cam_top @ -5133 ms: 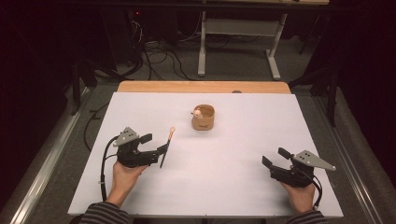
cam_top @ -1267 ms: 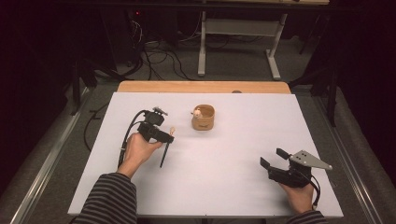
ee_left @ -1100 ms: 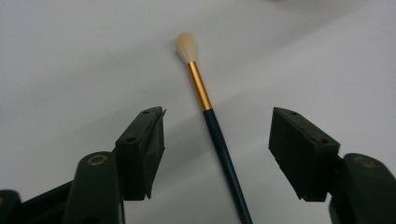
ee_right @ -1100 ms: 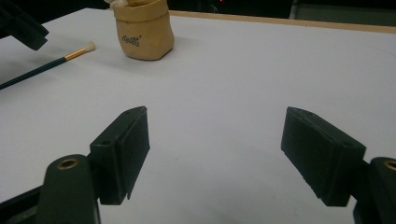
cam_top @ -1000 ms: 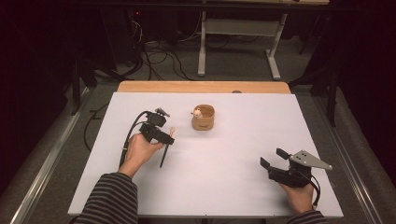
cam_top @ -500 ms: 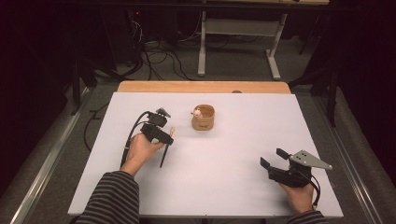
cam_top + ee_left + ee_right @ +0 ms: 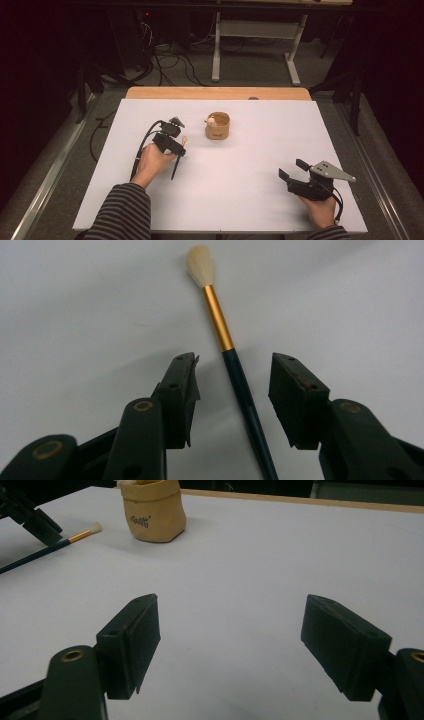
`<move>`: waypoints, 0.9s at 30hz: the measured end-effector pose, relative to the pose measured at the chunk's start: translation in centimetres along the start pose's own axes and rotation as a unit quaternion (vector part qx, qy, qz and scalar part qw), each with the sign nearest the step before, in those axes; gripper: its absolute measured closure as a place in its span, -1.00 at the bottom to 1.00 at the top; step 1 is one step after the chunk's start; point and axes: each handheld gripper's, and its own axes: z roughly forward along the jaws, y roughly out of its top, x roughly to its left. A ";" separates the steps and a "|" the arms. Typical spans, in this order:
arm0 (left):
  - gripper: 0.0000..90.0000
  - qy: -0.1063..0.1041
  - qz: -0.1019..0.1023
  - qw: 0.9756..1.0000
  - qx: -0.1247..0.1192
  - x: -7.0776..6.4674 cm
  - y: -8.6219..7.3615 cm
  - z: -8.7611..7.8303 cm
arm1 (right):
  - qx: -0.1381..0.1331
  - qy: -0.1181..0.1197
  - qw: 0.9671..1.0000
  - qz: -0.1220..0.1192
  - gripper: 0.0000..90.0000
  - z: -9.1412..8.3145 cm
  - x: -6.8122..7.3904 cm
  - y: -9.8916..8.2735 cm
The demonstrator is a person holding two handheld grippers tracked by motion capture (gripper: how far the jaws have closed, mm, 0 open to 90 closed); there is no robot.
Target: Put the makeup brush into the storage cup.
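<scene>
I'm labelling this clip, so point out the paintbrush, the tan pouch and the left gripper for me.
paintbrush [image 7: 218, 316]: left gripper view, on its gold ferrule.
tan pouch [image 7: 217, 131]: high view, on its front wall.
left gripper [image 7: 233, 382]: left gripper view, midway between its fingers.

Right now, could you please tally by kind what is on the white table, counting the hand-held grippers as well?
Paintbrush: 1
Tan holder pot: 1
Grippers: 2, the left gripper with its jaws just closing around the brush handle, not yet pressing on it, and the right gripper open
Total: 4
</scene>
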 end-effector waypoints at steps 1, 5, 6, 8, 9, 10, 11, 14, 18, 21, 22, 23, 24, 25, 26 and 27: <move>0.23 0.002 0.001 1.000 0.002 0.0 0.0 0.1 | 0.001 0.000 1.000 -0.001 -0.44 0.0 0.0 0.0; 0.24 0.004 0.001 1.000 0.002 0.0 0.0 0.1 | 0.001 0.000 1.000 -0.001 -0.44 0.0 0.0 0.0; 0.24 0.004 0.000 1.000 0.001 0.1 0.0 0.2 | 0.001 0.000 1.000 -0.001 -0.44 0.0 0.0 0.0; 0.24 0.005 -0.001 1.000 0.002 0.1 0.1 0.2 | 0.001 0.000 1.000 -0.001 -0.44 0.0 0.0 0.0; 0.25 0.005 -0.001 1.000 0.003 0.1 0.1 0.2 | 0.002 0.001 1.000 -0.002 -0.44 0.0 0.0 0.0; 0.25 0.006 -0.002 1.000 0.003 0.1 0.1 0.3 | 0.002 0.001 1.000 -0.001 -0.44 0.0 0.0 0.0; 0.26 0.006 -0.002 1.000 0.003 0.1 0.1 0.3 | 0.002 0.001 1.000 -0.002 -0.44 0.0 0.0 0.0; 0.28 0.007 -0.003 1.000 0.004 0.1 0.1 0.4 | 0.002 0.001 1.000 -0.001 -0.44 0.0 -0.1 0.0; 0.29 0.009 -0.002 1.000 0.007 0.1 0.2 0.5 | 0.002 0.001 1.000 -0.002 -0.44 0.1 -0.1 0.0; 0.31 0.008 -0.003 1.000 0.007 0.1 0.2 0.5 | 0.002 0.001 1.000 -0.002 -0.44 0.1 -0.1 0.0; 0.32 0.008 -0.003 1.000 0.007 0.1 0.2 0.6 | 0.002 0.001 1.000 -0.002 -0.44 0.1 -0.1 0.0; 0.33 0.008 -0.004 1.000 0.008 0.1 0.3 0.6 | 0.002 0.001 1.000 -0.002 -0.44 0.1 -0.1 0.0; 0.34 0.008 -0.003 1.000 0.008 0.1 0.3 0.6 | 0.002 0.001 1.000 -0.002 -0.44 0.1 -0.1 0.0; 0.35 0.008 -0.003 1.000 0.008 0.1 0.3 0.6 | 0.002 0.001 1.000 -0.002 -0.44 0.1 -0.1 0.0; 0.36 0.008 -0.003 1.000 0.009 0.1 0.3 0.6 | 0.003 0.001 1.000 -0.002 -0.44 0.1 -0.1 0.0; 0.37 0.008 -0.003 1.000 0.010 0.1 0.3 0.6 | 0.002 0.001 1.000 -0.002 -0.44 0.1 -0.1 0.0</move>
